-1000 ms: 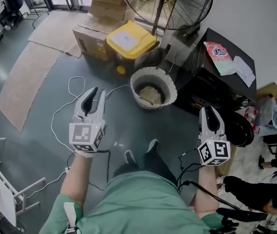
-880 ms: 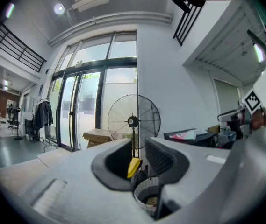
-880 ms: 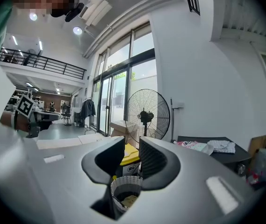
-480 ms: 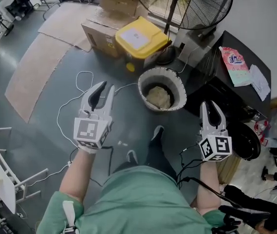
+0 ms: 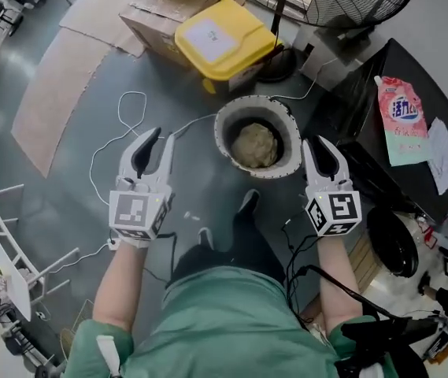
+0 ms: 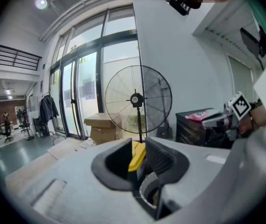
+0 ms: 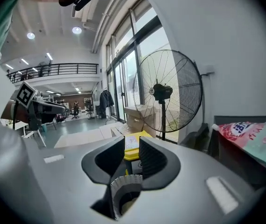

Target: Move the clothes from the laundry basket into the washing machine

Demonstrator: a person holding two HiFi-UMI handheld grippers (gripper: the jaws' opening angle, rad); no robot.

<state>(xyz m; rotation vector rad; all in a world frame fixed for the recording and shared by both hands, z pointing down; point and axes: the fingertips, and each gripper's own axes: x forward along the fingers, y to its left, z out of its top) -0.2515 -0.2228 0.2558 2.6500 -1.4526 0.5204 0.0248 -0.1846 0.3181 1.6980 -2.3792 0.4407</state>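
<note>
Currently the clothes [image 5: 255,144] are sitting as a beige wad inside the laundry basket [image 5: 220,132], which is standing on the floor. Left hand-held gripper [image 5: 159,136] is hovering w/ jaws apart; right hand-held gripper [image 5: 316,142] is gaping narrower (nothing btwn either pair). Fabric is probably handling soft, light and floppy, so I'm judging that pinching deep into the bunch's top is gathering the most.
</note>
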